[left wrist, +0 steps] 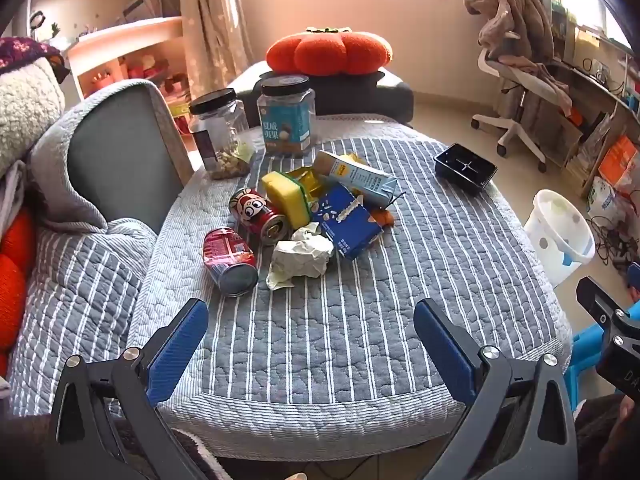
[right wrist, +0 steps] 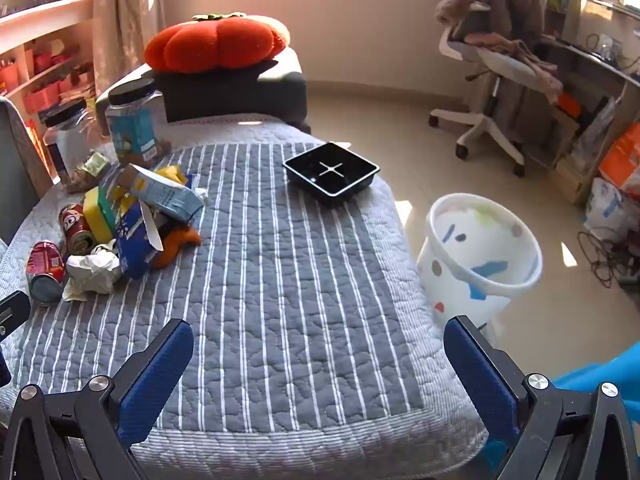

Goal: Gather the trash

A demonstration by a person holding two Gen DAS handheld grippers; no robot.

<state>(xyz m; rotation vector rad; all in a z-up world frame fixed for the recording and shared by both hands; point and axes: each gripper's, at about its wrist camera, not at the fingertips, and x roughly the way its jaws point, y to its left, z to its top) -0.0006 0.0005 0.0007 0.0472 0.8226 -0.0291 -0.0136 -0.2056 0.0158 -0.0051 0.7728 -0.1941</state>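
Judging from how things lie, nothing is seen to be collected yet: the whole heap of trash is gathered on the quilted surface (left wrist: 360, 320), ahead of the left gripper (left wrist: 312, 344) and slightly toward its left finger. Both fingers of that gripper are spread wide with nothing between them. The right gripper (right wrist: 320, 364) is likewise held with its fingers apart and empty.

In the heap, a crushed pink can (left wrist: 230, 260) is seen nearest the left fingers, with a crumpled paper wad (left wrist: 302, 258) just beside it. Further ahead a red cartoon can (left wrist: 260, 216), a yellow sponge (left wrist: 286, 198), a dark blue carton (left wrist: 346, 226) and a pale blue carton (left wrist: 356, 178) are piled touching one another. Two lidded jars (left wrist: 286, 116) are stood beyond the heap; whether they count as trash cannot be told.

A white bin (right wrist: 480, 256) is found on the floor, ahead of the right finger of the right gripper, off the surface's edge. No trash can be made out inside it. A black tray (right wrist: 332, 176) lies well ahead between the right fingers. Every item is judged still to be picked up and dropped into the bin.
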